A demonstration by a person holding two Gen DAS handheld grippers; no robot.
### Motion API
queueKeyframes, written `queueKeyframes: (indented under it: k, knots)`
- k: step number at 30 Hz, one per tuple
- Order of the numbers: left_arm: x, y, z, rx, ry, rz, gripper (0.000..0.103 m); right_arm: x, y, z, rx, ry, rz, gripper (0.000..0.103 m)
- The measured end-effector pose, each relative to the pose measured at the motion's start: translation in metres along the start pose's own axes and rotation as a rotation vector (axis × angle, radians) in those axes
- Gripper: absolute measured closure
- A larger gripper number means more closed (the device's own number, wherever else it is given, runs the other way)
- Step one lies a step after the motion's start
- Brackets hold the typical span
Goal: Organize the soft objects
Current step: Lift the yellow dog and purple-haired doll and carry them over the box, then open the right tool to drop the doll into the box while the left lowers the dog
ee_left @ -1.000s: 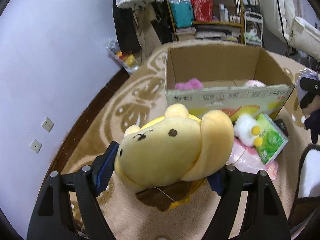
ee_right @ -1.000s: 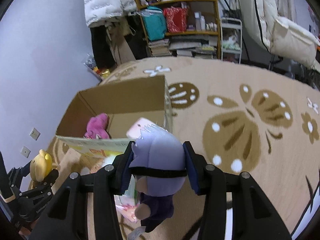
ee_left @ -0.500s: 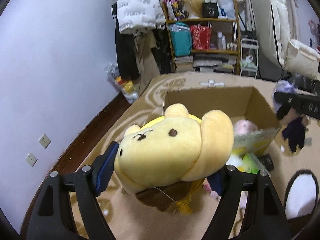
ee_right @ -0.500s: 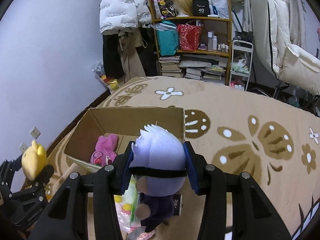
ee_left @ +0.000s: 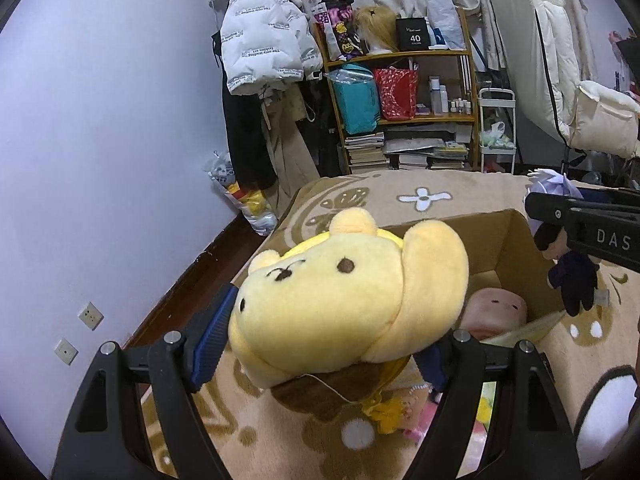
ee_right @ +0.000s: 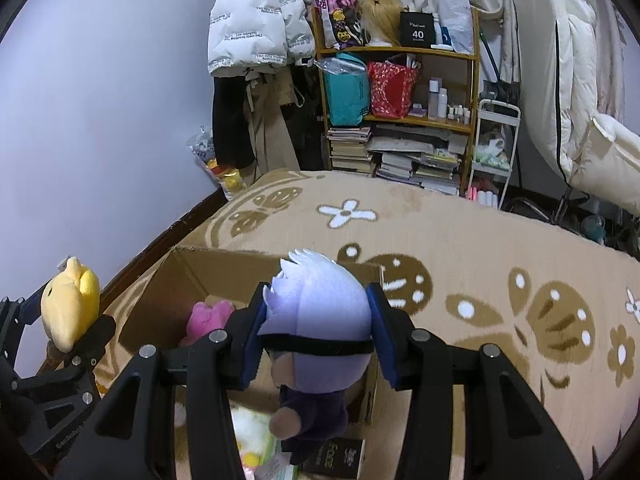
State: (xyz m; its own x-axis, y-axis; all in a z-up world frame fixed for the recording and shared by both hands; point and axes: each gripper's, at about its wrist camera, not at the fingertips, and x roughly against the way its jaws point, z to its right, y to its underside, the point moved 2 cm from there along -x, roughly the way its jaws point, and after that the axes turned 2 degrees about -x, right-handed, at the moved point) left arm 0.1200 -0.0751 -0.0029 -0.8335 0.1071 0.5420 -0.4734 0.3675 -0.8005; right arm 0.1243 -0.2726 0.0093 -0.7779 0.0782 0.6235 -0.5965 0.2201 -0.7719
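My left gripper is shut on a yellow bear plush, held above the near left of an open cardboard box. The bear also shows in the right wrist view. My right gripper is shut on a white-haired doll in dark clothes, held over the box; the doll also shows in the left wrist view. Inside the box lie a pink plush and a brown round plush.
The box stands on a beige carpet with brown flowers. Small soft items and packets lie on the carpet below the grippers. A wooden shelf, hanging coats and a white bag line the back wall.
Both grippers have risen and tilted up with their plush toys, so the box now sits lower in view. The right gripper has come over the box.
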Motion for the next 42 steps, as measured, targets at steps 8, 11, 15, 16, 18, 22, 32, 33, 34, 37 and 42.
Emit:
queueKeyframes:
  k: [8, 11, 15, 16, 18, 22, 32, 33, 34, 37, 42]
  knots:
    - [-0.027, -0.014, 0.003, -0.007, 0.008, -0.001, 0.024, -0.010, -0.007, -0.004, 0.040, -0.003, 0.046, 0.053]
    - [-0.036, -0.014, 0.009, -0.025, 0.016, -0.011, 0.024, -0.018, -0.005, -0.006, 0.064, 0.002, 0.049, 0.053]
    - [-0.046, -0.010, 0.017, -0.040, 0.041, -0.027, 0.023, -0.032, 0.003, -0.006, 0.079, 0.005, 0.015, 0.052]
    - [-0.049, -0.009, 0.018, -0.048, 0.050, -0.034, 0.023, -0.035, 0.005, -0.006, 0.080, 0.007, 0.007, 0.052]
    - [-0.054, -0.006, 0.021, -0.062, 0.060, -0.048, 0.023, -0.040, 0.009, -0.004, 0.078, 0.004, -0.009, 0.052]
    - [-0.063, -0.003, 0.023, -0.074, 0.068, -0.067, 0.021, -0.046, 0.012, -0.001, 0.064, -0.004, -0.024, 0.052]
    - [-0.067, 0.002, 0.026, -0.098, 0.068, -0.095, 0.014, -0.045, 0.012, 0.009, 0.008, -0.028, -0.035, 0.050]
    - [-0.066, 0.002, 0.027, -0.101, 0.066, -0.096, 0.014, -0.044, 0.012, 0.010, 0.001, -0.032, -0.036, 0.049]
    - [-0.065, 0.003, 0.027, -0.104, 0.064, -0.098, 0.014, -0.044, 0.011, 0.010, -0.003, -0.033, -0.036, 0.048]
    - [-0.064, 0.003, 0.027, -0.102, 0.063, -0.103, 0.013, -0.042, 0.010, 0.012, -0.017, -0.046, -0.032, 0.045]
    - [-0.060, 0.003, 0.023, -0.089, 0.062, -0.097, 0.008, -0.042, 0.010, 0.010, -0.025, -0.058, -0.034, 0.044]
